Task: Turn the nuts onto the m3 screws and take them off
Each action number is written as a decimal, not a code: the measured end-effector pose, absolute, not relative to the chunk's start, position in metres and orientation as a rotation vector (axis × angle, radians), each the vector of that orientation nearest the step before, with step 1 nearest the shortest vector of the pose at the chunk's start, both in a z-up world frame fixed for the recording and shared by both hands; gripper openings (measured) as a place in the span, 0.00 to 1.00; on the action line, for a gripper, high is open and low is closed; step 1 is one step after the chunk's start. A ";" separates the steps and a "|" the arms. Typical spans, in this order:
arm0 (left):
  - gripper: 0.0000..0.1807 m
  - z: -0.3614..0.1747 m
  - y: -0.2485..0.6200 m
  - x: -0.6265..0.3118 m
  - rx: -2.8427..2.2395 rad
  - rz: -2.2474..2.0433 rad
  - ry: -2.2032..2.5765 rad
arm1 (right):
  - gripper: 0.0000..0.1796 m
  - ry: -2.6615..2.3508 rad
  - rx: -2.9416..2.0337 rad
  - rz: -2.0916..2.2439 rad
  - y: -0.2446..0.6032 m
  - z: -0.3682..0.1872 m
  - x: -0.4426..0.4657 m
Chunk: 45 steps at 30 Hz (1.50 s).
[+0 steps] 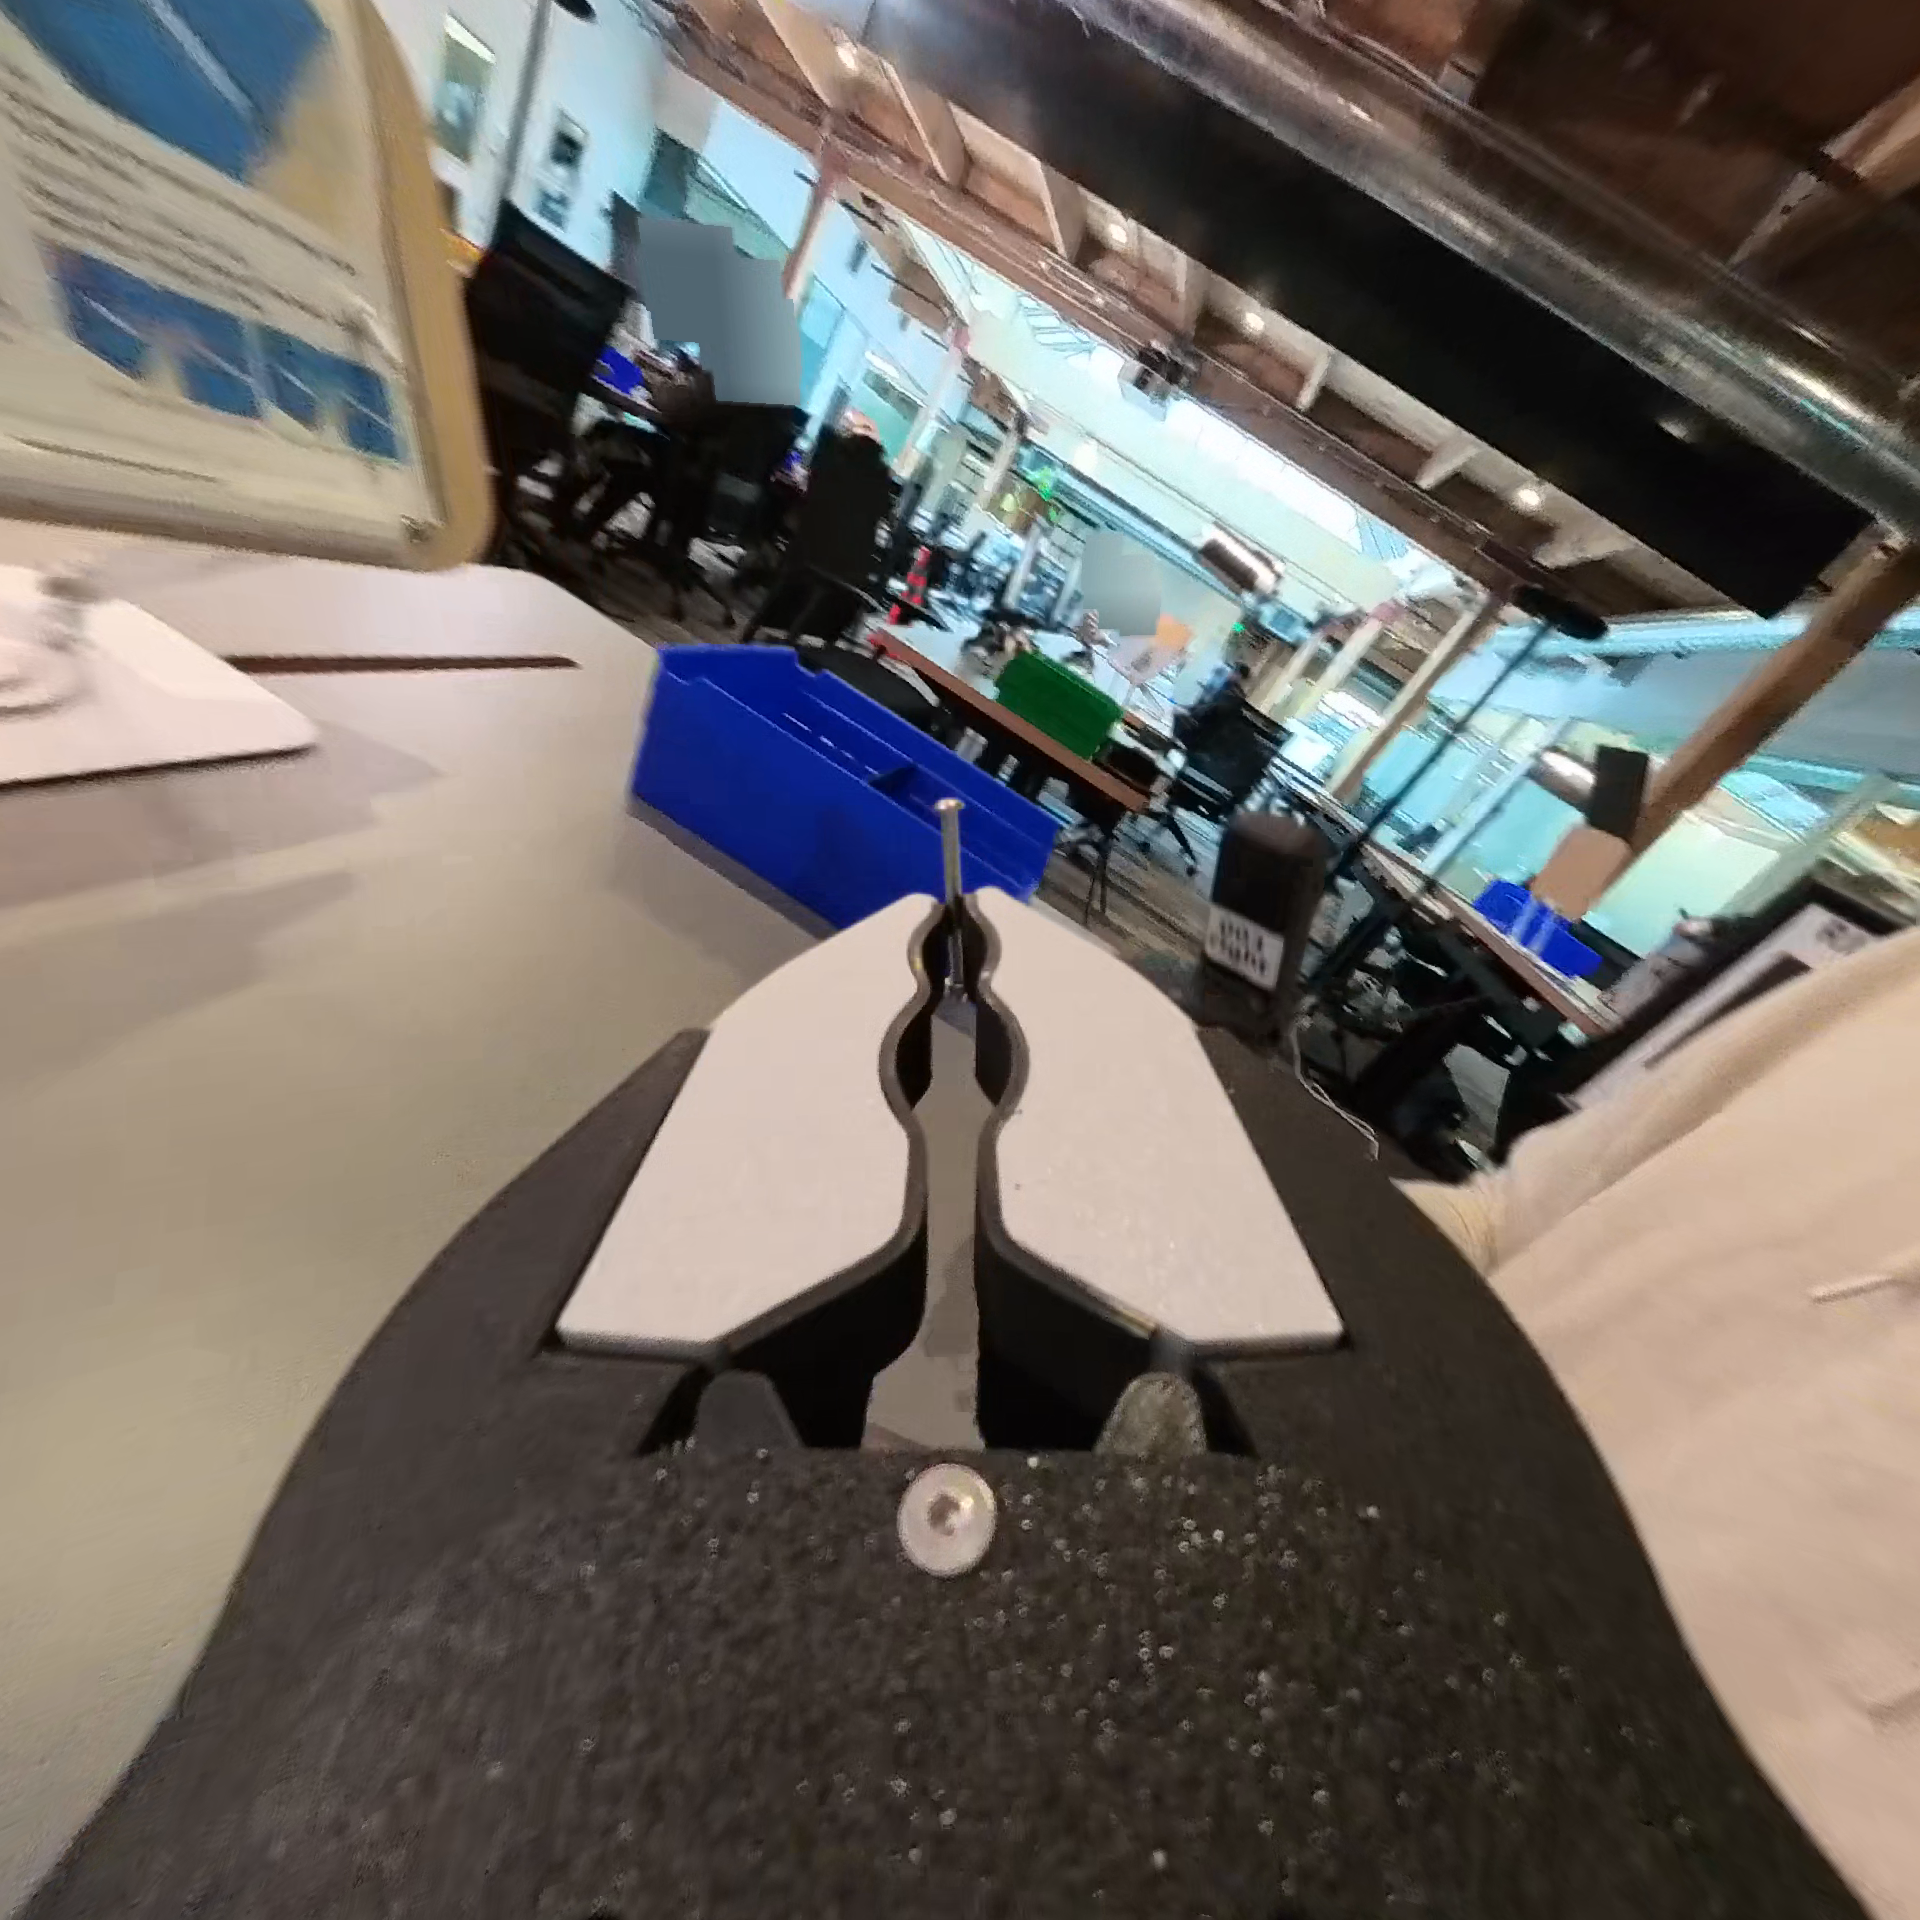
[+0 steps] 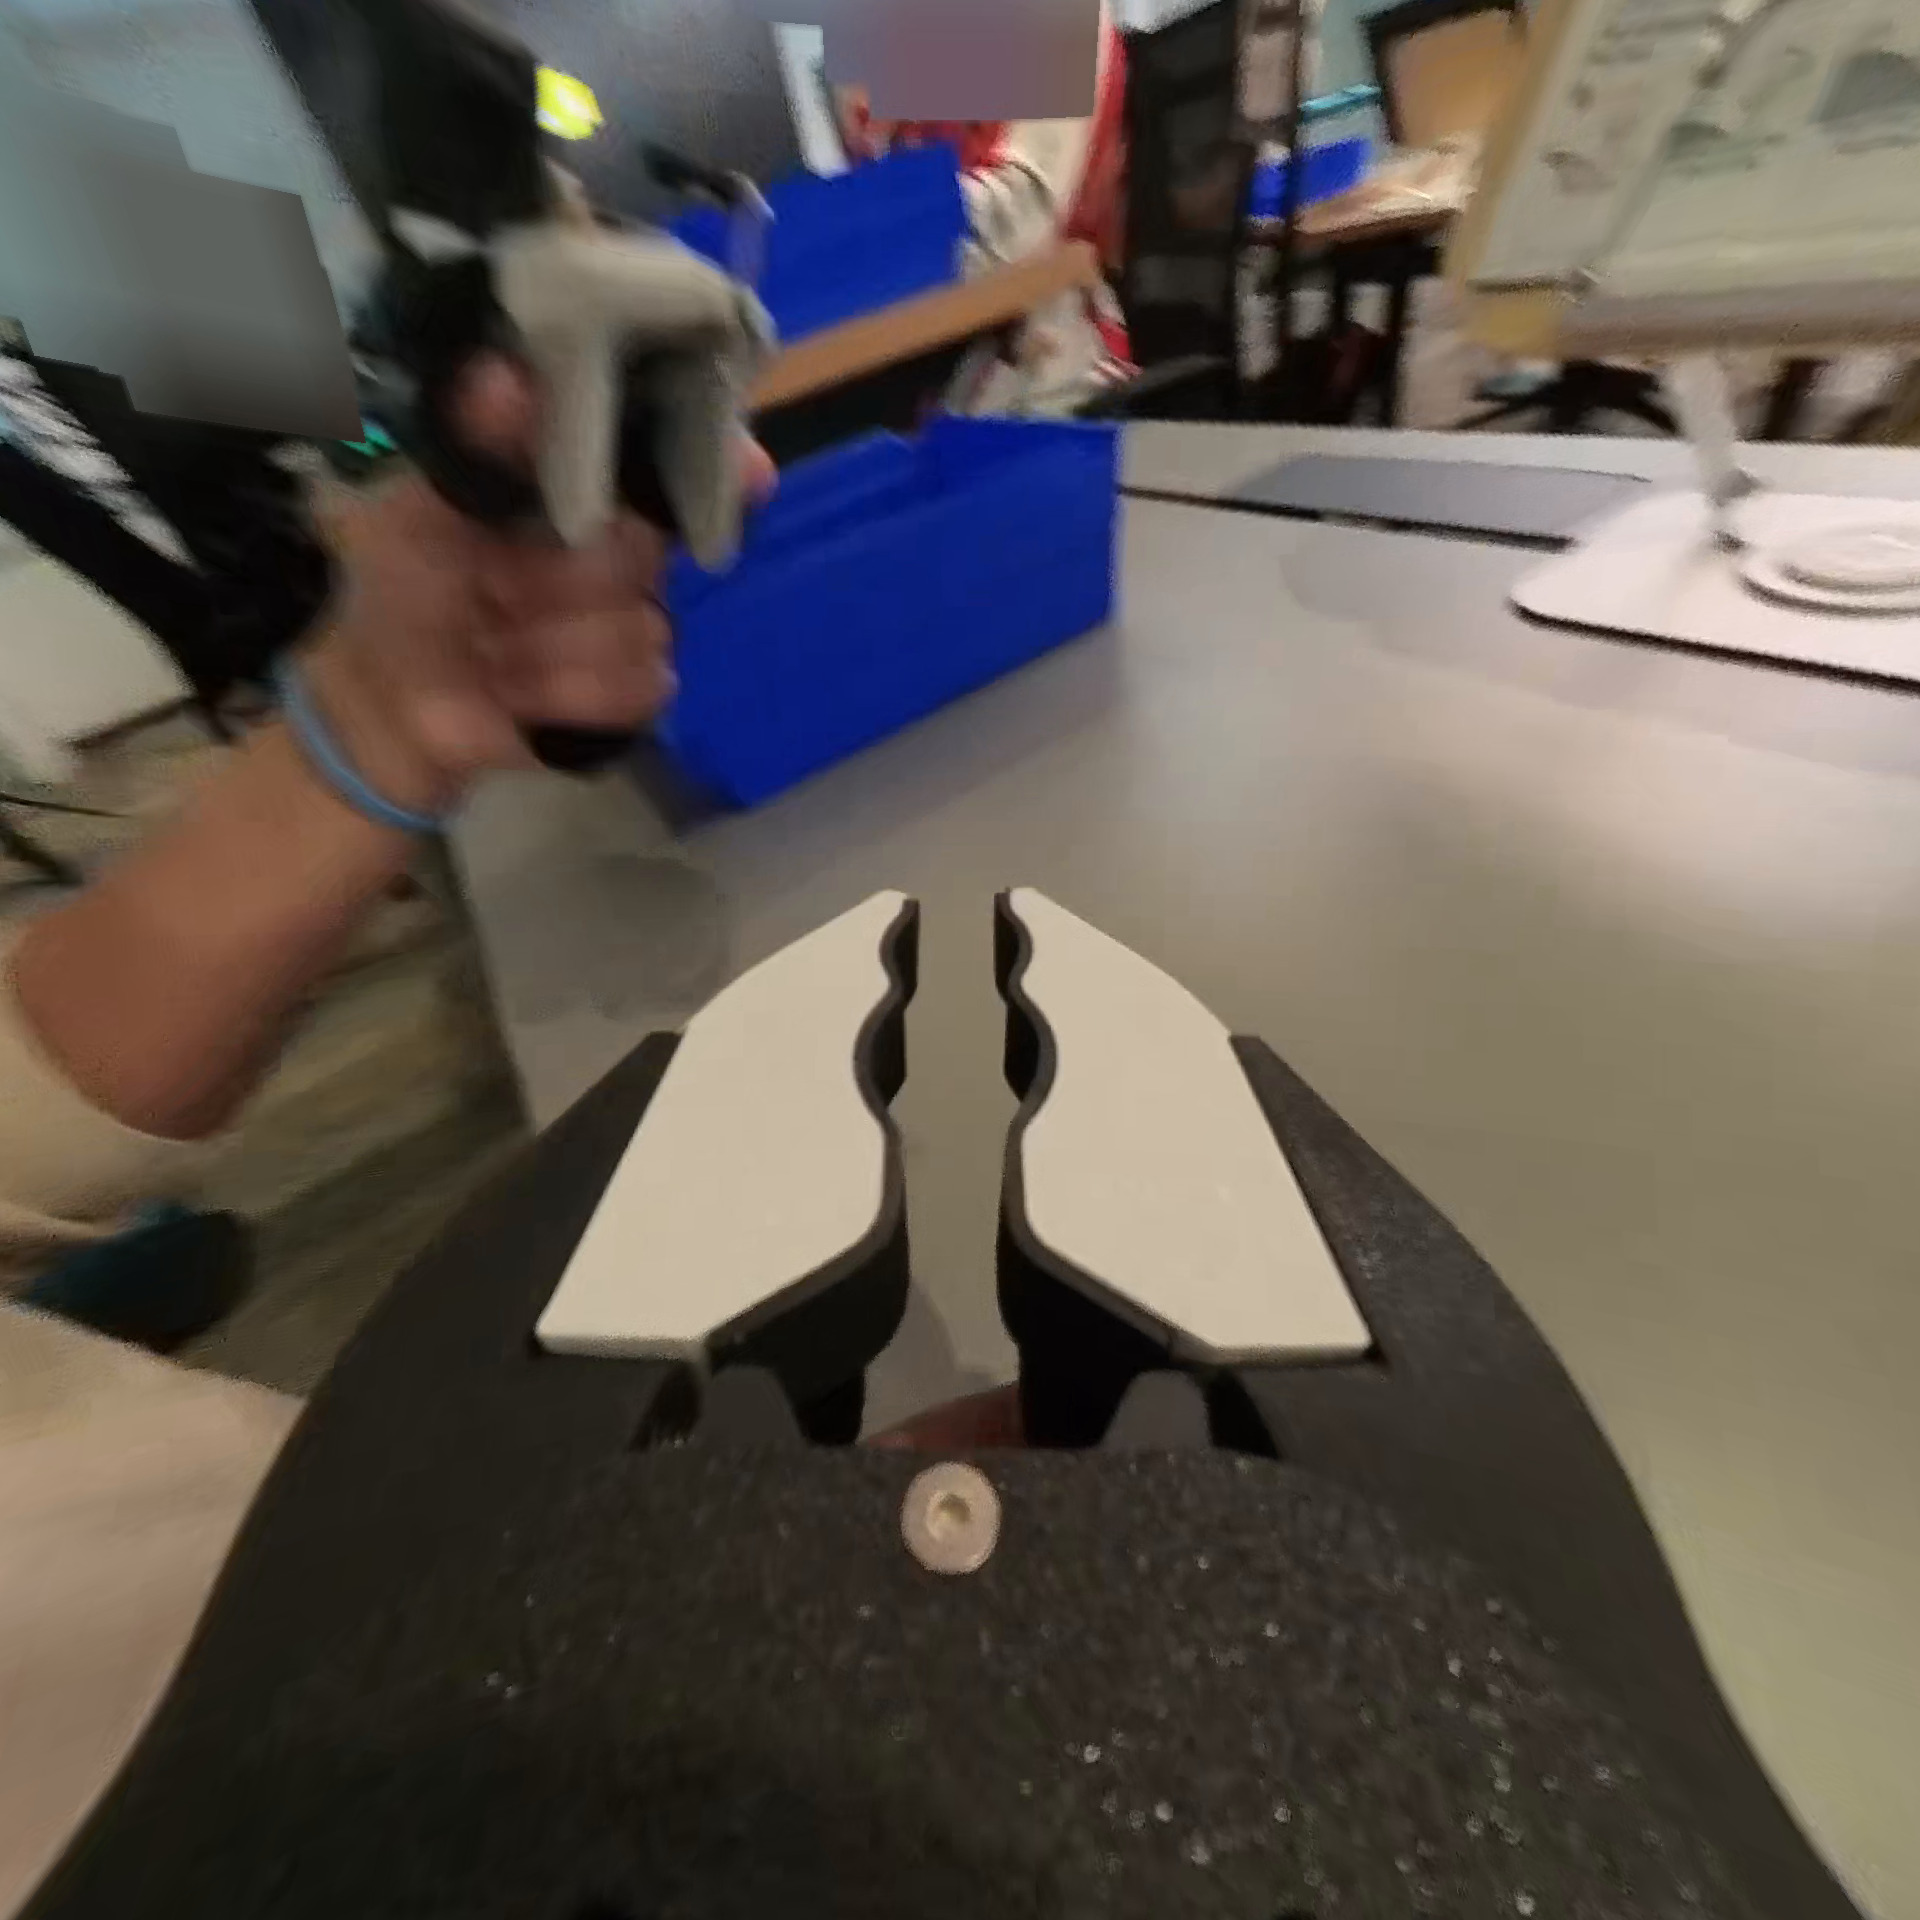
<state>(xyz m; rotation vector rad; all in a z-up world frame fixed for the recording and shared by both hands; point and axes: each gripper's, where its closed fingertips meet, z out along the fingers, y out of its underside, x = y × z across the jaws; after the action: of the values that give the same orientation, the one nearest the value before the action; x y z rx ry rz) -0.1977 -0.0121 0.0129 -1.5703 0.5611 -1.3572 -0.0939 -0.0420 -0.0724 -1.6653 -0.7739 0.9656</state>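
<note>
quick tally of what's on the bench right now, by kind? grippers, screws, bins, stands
Grippers: 2, the left gripper shut on the screw, the right gripper open and empty
Screws: 1, the screw sticking out of the left gripper's tips
Blue bins on the table: 1, the blue bin
White stands: 1, the white stand
Nuts: 0 visible
Total: 5

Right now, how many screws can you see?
1. A screw stands upright, clamped at the tips of the left hand-held gripper, head up. The right hand-held gripper is open and empty. More may lie hidden in the blue bin.
</note>
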 end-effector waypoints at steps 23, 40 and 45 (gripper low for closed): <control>0.01 -0.025 -0.062 -0.096 -1.564 -1.515 0.852 | 0.02 -0.792 -1.563 1.361 -0.052 -0.014 -0.110; 0.11 -0.049 -0.054 -0.104 -1.710 -1.188 0.956 | 0.01 -0.976 -1.621 1.242 -0.049 -0.024 -0.099; 0.12 -0.051 -0.059 -0.095 -1.686 -1.205 1.007 | 0.01 -0.979 -1.641 1.304 -0.053 -0.030 -0.108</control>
<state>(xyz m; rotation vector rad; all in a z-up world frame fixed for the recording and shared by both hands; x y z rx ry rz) -0.0951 -0.0591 -0.0509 -1.6860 1.0073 -1.2050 -0.1081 -0.0533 -0.0298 -1.6414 -0.9792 1.3041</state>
